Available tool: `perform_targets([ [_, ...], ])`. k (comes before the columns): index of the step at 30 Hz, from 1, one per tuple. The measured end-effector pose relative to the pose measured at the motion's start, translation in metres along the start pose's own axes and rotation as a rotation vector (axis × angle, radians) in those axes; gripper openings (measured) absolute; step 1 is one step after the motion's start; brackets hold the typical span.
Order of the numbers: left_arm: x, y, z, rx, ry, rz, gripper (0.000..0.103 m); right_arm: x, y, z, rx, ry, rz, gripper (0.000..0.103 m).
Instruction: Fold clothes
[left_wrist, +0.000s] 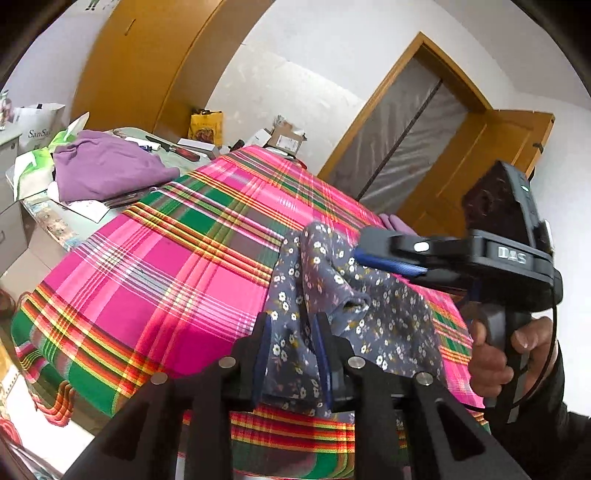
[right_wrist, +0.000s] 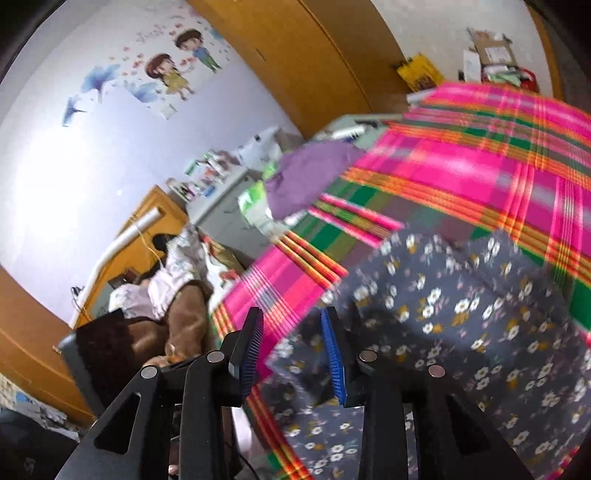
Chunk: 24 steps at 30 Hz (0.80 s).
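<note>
Left gripper (left_wrist: 291, 354) pinches the floral garment (left_wrist: 332, 280). Right gripper (right_wrist: 291, 350) gapes empty at lower centre; the hem could slip, bunching the fold

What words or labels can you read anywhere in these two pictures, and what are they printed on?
"DAS": on the black body of the right gripper, seen from the left wrist view.
"SanSa": cut off, on the white paper bag at the far left.
Yellow packet by the wall: print too small to read.
Cardboard box label: too small to read.
Cartoon wall sticker: pictures only, no legible words.
</note>
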<state>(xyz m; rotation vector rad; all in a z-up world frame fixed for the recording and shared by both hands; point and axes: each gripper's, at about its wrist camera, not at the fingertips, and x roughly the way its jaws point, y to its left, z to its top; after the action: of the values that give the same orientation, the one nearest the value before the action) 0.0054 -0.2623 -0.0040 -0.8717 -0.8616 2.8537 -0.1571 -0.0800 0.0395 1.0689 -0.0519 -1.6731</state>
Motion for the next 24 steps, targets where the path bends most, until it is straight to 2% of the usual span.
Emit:
perform_targets([
  [7, 0.005, -0.015, 0.005, 0.012, -0.016, -0.080, 0.038, -0.051, -0.014, -0.023, 0.026, -0.113, -0.049, 0.035],
  [10, 0.015, -0.027, 0.005, 0.058, -0.011, -0.058, 0.039, -0.066, -0.024, -0.034, 0.058, -0.137, -0.052, 0.035],
  [16, 0.040, -0.046, -0.002, 0.150, 0.027, 0.049, 0.041, -0.088, -0.041, -0.051, 0.102, -0.182, -0.051, 0.035],
  [19, 0.053, -0.050, -0.007, 0.163, 0.059, 0.090, 0.041, -0.092, -0.048, -0.058, 0.118, -0.186, -0.053, 0.035],
  [22, 0.062, -0.049, -0.010, 0.137, 0.086, 0.093, 0.041, -0.093, -0.055, -0.063, 0.135, -0.184, -0.052, 0.035],
  [24, 0.065, -0.046, -0.010, 0.110, 0.098, 0.084, 0.033, -0.094, -0.059, -0.066, 0.148, -0.185, -0.052, 0.035],
])
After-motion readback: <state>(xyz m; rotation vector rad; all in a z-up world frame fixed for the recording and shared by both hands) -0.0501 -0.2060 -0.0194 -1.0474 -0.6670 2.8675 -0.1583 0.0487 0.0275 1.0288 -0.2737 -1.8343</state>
